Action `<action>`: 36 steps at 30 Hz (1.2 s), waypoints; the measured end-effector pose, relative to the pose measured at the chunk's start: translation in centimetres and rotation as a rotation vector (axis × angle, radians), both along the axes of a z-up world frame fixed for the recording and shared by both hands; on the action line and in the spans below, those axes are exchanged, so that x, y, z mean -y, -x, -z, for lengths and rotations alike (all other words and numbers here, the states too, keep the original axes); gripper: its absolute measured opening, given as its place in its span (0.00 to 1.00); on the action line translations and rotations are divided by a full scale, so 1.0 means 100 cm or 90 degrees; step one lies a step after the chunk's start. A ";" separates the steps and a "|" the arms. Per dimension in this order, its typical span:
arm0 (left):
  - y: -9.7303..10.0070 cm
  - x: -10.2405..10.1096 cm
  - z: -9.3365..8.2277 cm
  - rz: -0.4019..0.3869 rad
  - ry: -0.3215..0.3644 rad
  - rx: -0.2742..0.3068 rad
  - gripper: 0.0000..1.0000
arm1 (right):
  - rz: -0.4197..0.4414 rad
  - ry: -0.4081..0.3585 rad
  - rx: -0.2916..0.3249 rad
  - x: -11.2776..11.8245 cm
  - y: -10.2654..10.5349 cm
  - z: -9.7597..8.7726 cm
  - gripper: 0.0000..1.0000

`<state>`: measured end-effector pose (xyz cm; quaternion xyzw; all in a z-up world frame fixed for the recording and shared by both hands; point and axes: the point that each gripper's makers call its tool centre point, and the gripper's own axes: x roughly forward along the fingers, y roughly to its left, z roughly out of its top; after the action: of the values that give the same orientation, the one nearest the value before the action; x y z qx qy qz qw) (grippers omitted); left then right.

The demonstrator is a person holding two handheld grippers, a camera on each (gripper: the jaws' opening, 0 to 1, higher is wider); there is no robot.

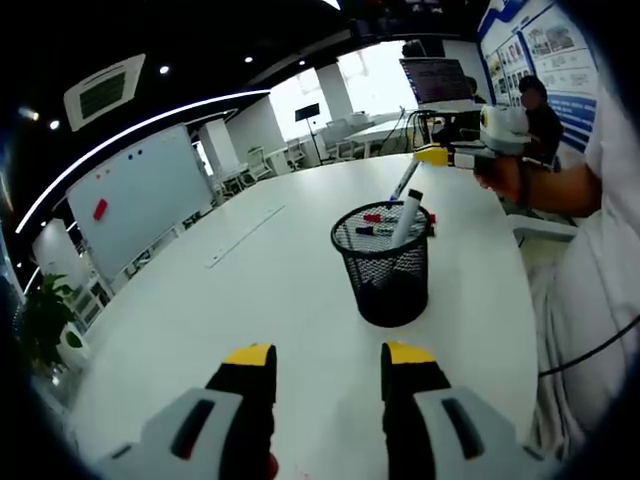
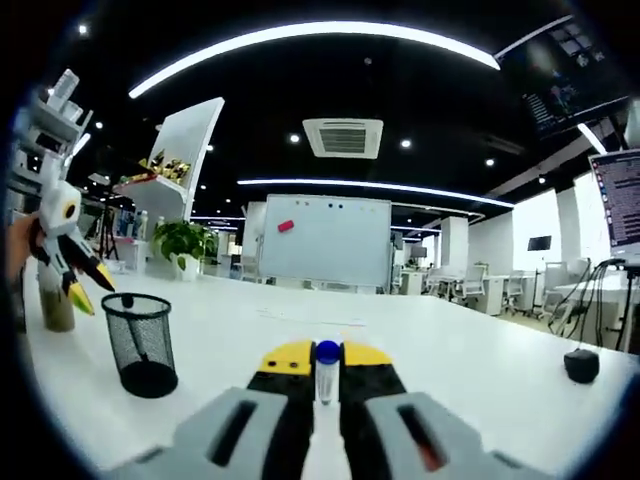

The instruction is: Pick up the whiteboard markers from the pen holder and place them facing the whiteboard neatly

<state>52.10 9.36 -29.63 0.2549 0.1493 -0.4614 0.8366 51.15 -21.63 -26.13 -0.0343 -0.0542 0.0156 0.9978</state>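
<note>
One marker (image 2: 327,368), blue-capped, was clamped between your right gripper (image 2: 327,352) jaws, above the white table (image 2: 480,350). Your left gripper (image 1: 328,358) hung spread and empty short of the pen holder (image 1: 383,262). Better to have lowered it flat, cap toward the whiteboard (image 2: 325,240), square to the edge. The left gripper view showed markers left in the holder (image 1: 405,222); the right gripper view showed the whiteboard head-on.
</note>
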 end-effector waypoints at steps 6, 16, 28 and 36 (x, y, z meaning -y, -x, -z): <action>0.000 0.000 -0.001 -0.003 0.003 -0.001 0.44 | 0.019 -0.062 -0.042 0.007 0.000 0.020 0.07; 0.000 0.000 -0.001 -0.005 -0.001 0.002 0.44 | 0.042 -0.089 -0.172 0.000 0.011 0.074 0.07; 0.001 0.000 -0.001 -0.005 -0.004 0.003 0.44 | 0.038 -0.098 -0.219 0.002 0.011 0.086 0.07; 0.000 0.000 0.000 -0.004 -0.005 0.004 0.45 | 0.038 -0.094 -0.243 0.002 0.011 0.093 0.08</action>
<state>52.07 9.37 -29.66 0.2591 0.1497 -0.4574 0.8374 50.06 -21.79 -35.42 0.0413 0.1361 -0.0121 0.9898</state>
